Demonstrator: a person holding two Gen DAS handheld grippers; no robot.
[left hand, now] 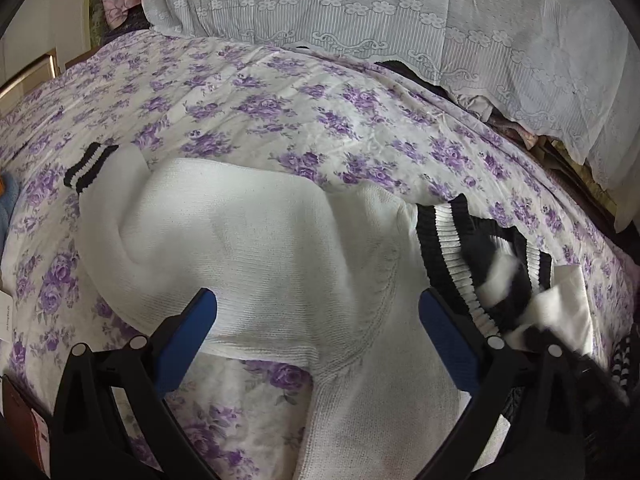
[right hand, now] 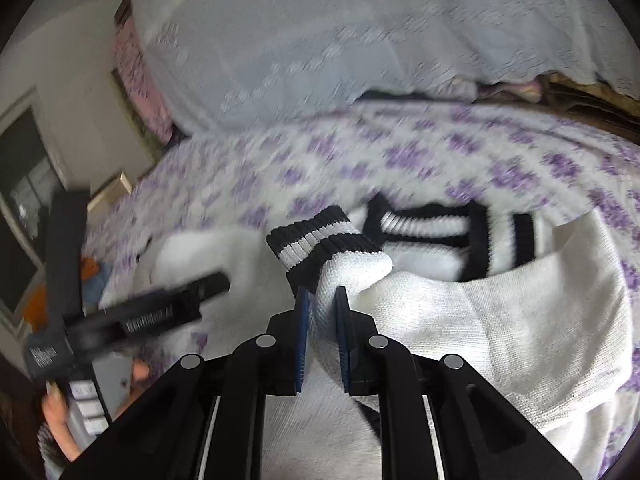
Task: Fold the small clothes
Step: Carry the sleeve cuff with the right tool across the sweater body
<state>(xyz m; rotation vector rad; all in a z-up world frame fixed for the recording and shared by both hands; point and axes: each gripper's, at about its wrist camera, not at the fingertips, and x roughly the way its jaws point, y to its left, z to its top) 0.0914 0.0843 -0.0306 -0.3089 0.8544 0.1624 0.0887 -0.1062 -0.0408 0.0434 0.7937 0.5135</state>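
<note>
A white knit sweater [left hand: 248, 232] with black-and-white striped trim lies spread on a purple-flowered bedspread [left hand: 280, 100]. One sleeve runs to the far left and ends in a striped cuff [left hand: 90, 168]. The striped collar [left hand: 440, 240] is at the right. My left gripper [left hand: 318, 300] hovers open just over the sweater's near part, with only flat cloth below its blue pads. My right gripper [right hand: 322, 296] is shut on the other sleeve just behind its striped cuff [right hand: 316, 236], which sticks up past the fingertips over the sweater's body [right hand: 500, 320]. The right wrist view is blurred.
A tall pile under a white lace cover [left hand: 400, 8] lines the far side of the bed. A blue and orange item [left hand: 8, 200] lies at the left edge. A person's hand [right hand: 56, 412] holds the left tool at the lower left.
</note>
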